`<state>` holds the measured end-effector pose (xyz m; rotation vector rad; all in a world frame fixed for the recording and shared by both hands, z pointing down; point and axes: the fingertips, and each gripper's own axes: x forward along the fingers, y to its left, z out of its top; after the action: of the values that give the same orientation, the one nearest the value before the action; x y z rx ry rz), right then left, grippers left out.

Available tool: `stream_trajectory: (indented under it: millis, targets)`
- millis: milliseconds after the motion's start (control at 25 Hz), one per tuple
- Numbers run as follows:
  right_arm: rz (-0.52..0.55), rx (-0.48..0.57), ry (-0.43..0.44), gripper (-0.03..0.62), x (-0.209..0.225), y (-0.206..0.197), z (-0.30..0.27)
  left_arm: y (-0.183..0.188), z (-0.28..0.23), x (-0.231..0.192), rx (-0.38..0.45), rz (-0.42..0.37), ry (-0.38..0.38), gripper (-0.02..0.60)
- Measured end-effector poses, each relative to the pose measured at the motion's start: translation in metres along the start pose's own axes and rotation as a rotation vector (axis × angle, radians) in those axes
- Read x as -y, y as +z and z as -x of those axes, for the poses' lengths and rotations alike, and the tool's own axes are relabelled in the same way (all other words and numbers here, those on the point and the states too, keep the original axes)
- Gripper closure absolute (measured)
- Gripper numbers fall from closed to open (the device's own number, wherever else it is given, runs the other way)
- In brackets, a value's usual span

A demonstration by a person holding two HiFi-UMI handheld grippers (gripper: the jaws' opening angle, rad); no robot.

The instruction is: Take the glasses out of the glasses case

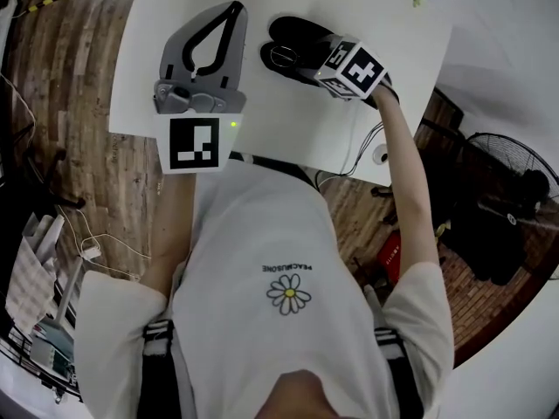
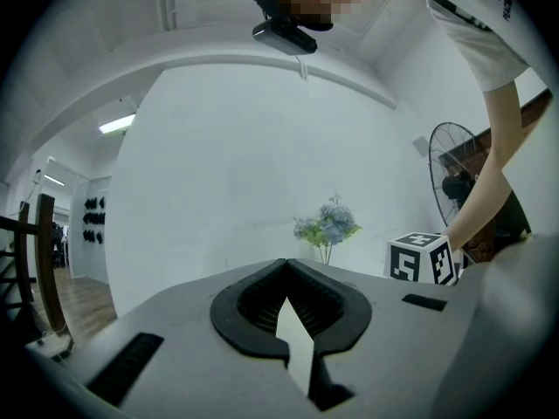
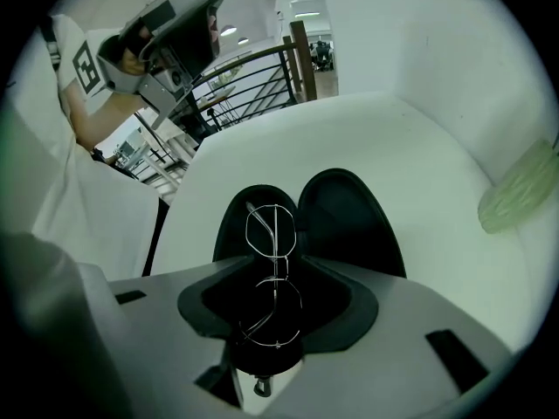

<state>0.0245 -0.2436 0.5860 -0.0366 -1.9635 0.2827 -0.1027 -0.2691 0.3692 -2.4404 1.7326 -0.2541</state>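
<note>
— Right side?
— I read the arm stretched across the tabletop, right claw clamped on the wire glasses over the open glasses case.
— Left?
— Left claw pressed together, empty, pointing level.

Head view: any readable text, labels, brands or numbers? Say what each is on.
"PEACMUSONE": white shirt, above the daisy print; upside down and small, so the reading is unsure.
Red object: white marks, too small to read.
Left marker cube, right marker cube: square patterns only, no words.
</note>
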Motion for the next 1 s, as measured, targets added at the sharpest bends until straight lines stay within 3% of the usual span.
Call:
stream_trajectory:
  millis: [120,360,520,1000]
  targets:
    - [0.001,-0.019,0.018,0.473,-0.0011,0.0027,-0.0017,-0.0029,0.0005,-0.0032,-0.005,-0.002,0.004,0.566]
    - [-0.036,-0.070,0.034,0.474,0.0003,0.0025,-0.0049,-0.0067,0.0006,-0.0018,-0.006,0.004,-0.001,0.566]
    - [0.029,-0.126,0.031,0.499,-0.0036,0.0020,-0.0074,-0.0060,-0.0015,0.0012,0.004,0.015,-0.003,0.566]
    - [0.037,-0.097,0.018,0.507,-0.0043,0.0015,-0.0066,-0.0074,0.0027,-0.0054,0.001,0.007,0.014,0.566]
